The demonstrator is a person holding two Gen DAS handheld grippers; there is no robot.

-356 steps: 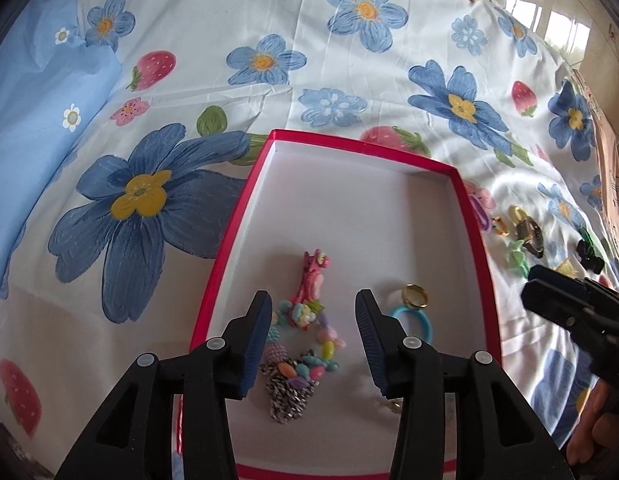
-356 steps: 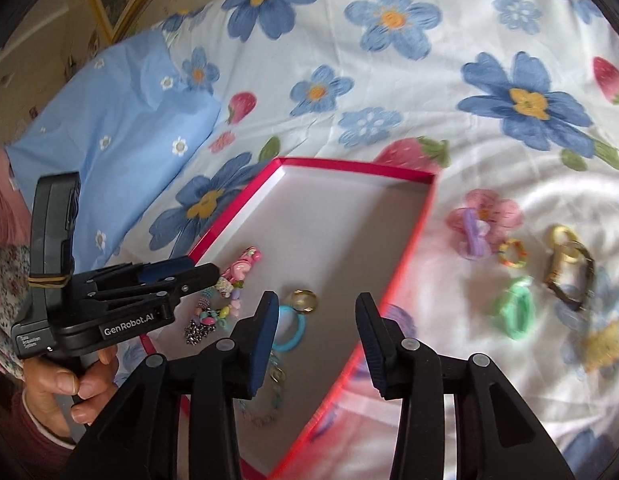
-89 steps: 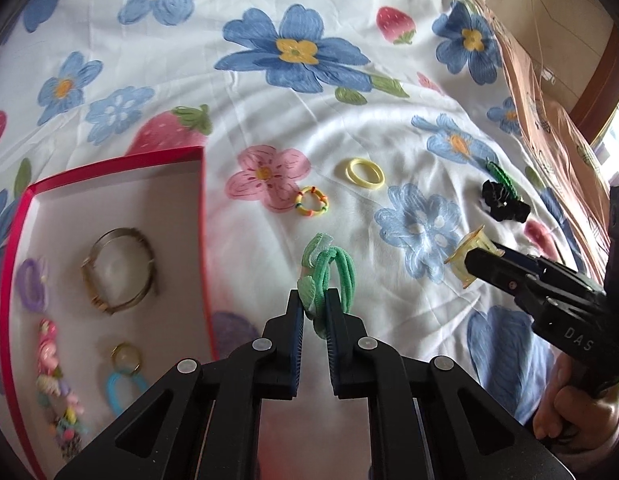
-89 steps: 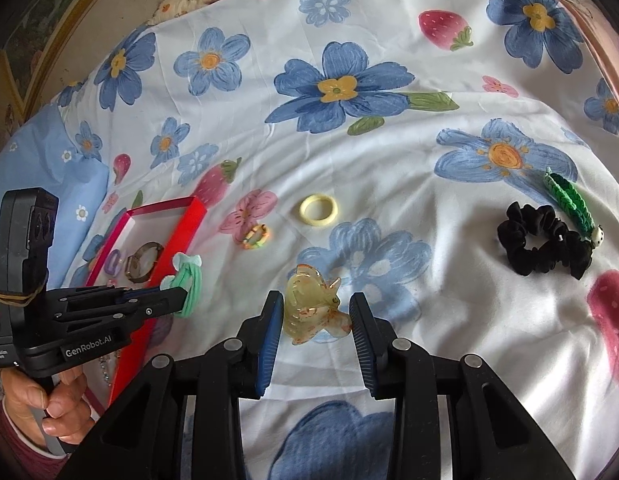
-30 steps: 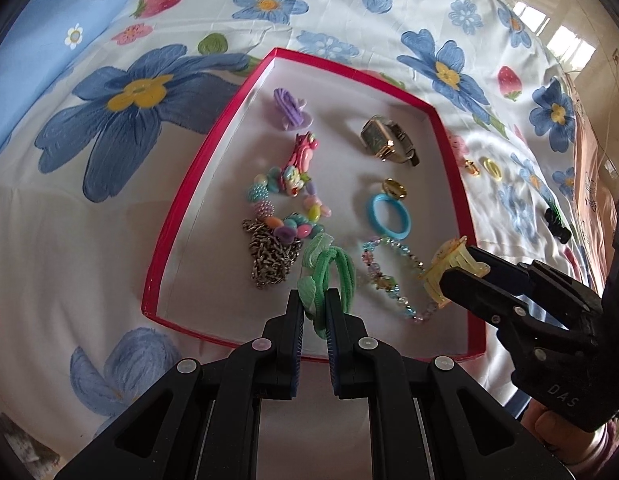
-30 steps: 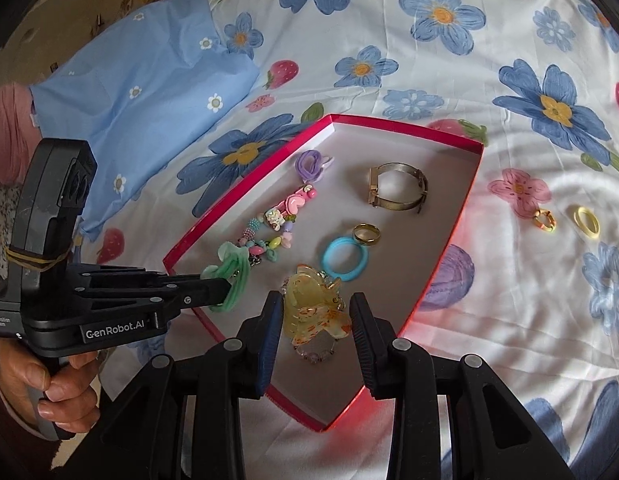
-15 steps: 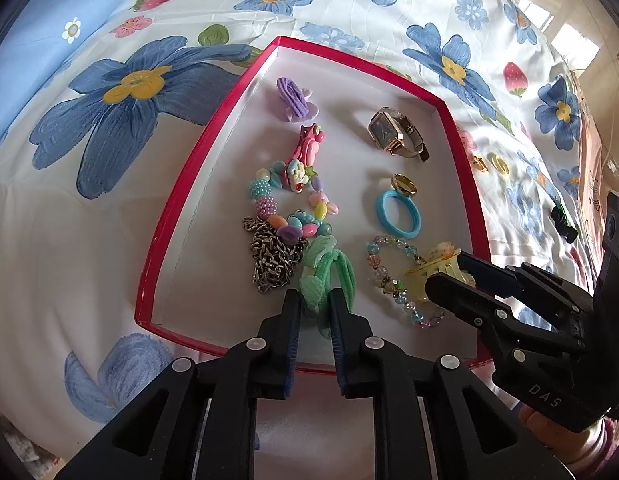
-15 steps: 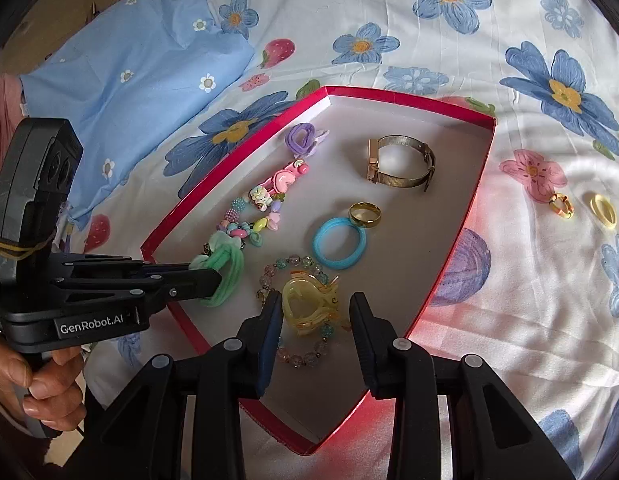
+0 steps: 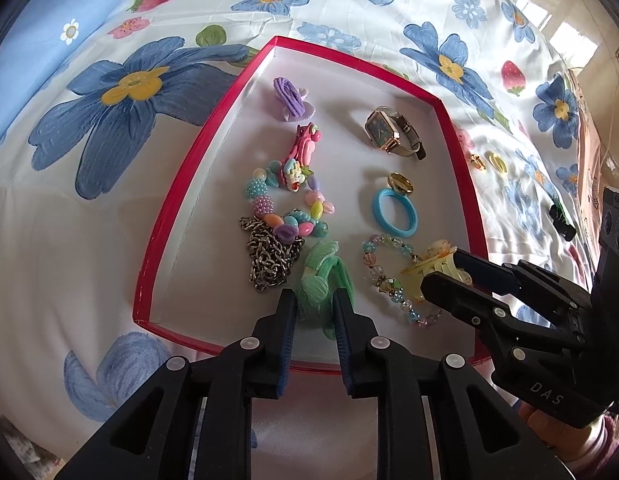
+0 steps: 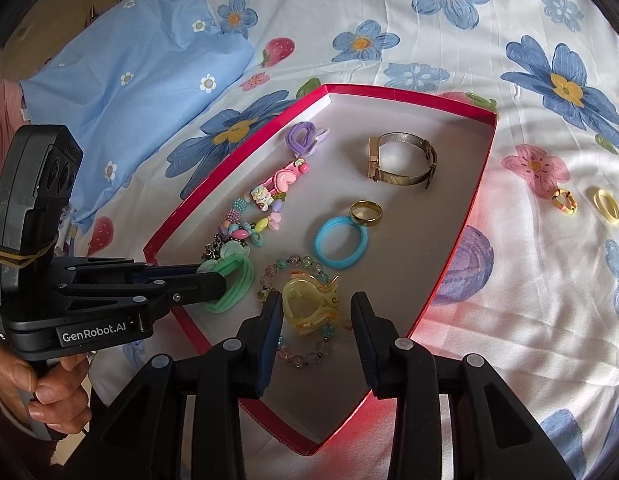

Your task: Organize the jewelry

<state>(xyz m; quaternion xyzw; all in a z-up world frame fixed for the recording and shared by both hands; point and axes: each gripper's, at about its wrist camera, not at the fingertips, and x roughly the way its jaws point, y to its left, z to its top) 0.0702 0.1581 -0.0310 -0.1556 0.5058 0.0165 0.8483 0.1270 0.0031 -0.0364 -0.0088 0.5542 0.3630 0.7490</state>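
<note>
Both grippers hang over the red box (image 9: 449, 128), each letting go of a piece. The left gripper (image 9: 315, 300) has just been opening: its jaws stand slightly parted with the green tie (image 9: 323, 280) between them, the tie down on the box floor beside the chain (image 9: 269, 256). The right gripper (image 10: 315, 308) has just been easing wider too, its jaws clear of the yellow claw clip (image 10: 309, 304), which lies on the bead bracelet (image 10: 301, 344) in the box.

Already boxed: purple tie (image 9: 289, 94), pink clip (image 9: 305, 148), pastel beads (image 9: 285, 208), watch (image 9: 389, 132), gold ring (image 9: 401, 182), blue tie (image 9: 393, 212).

Still out on the flowered sheet (image 10: 549, 280): a small striped ring (image 10: 563, 200), a yellow ring (image 10: 607, 204), and something black and green (image 9: 561, 220) further off. By my reckoning most of the sorting is done; three pieces left in view.
</note>
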